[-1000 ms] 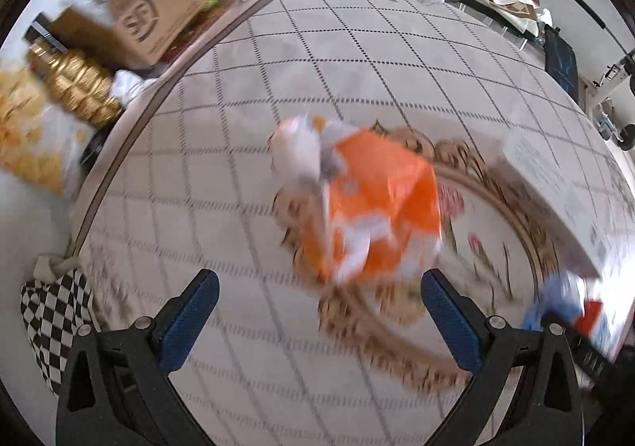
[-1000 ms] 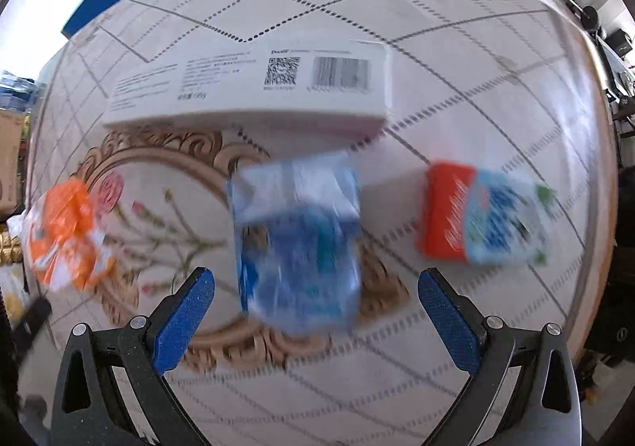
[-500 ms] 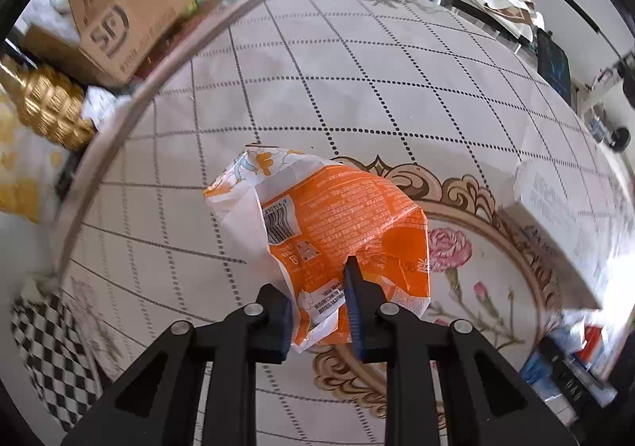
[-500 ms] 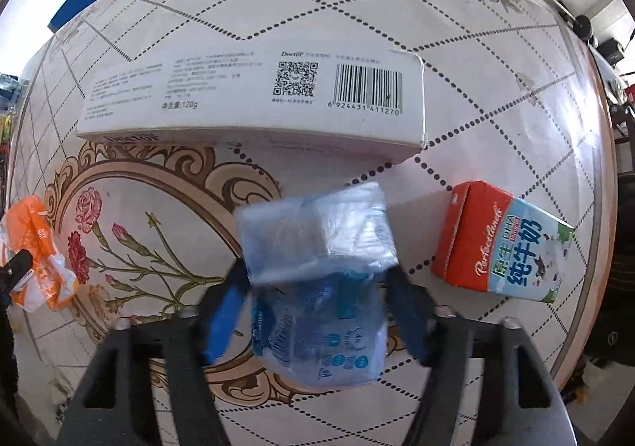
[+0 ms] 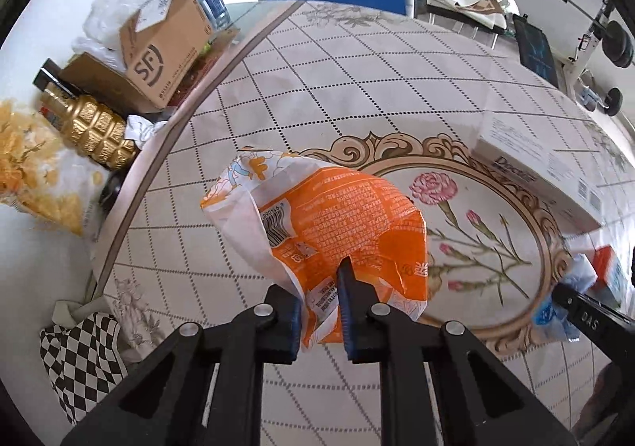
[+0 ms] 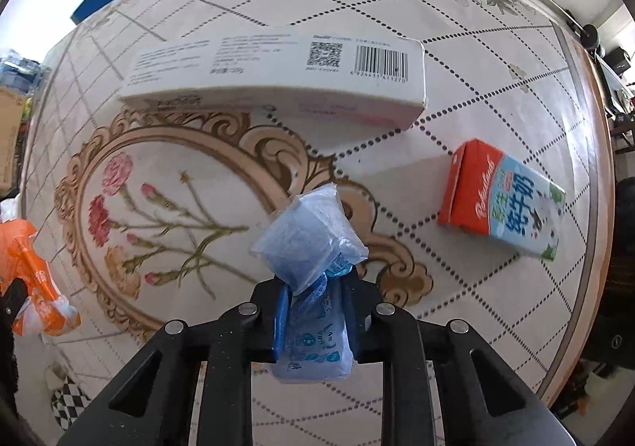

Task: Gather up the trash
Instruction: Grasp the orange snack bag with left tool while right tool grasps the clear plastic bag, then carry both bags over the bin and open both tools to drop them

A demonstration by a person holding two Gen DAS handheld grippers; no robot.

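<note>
Pinching crinkled orange wrapper (image 5: 349,223), left gripper (image 5: 319,305); right gripper (image 6: 317,311) clamps seemingly blue plastic packet (image 6: 307,243).

An orange wrapper (image 5: 349,223) is clamped by the left gripper (image 5: 319,311) above the table (image 5: 357,88), near its left edge.

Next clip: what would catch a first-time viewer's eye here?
The bright orange wrapper, pinched in the left tool over the floral table. Then the blue plastic bag clamped in the right tool, with a long white box behind it and a milk carton to its right.
</note>
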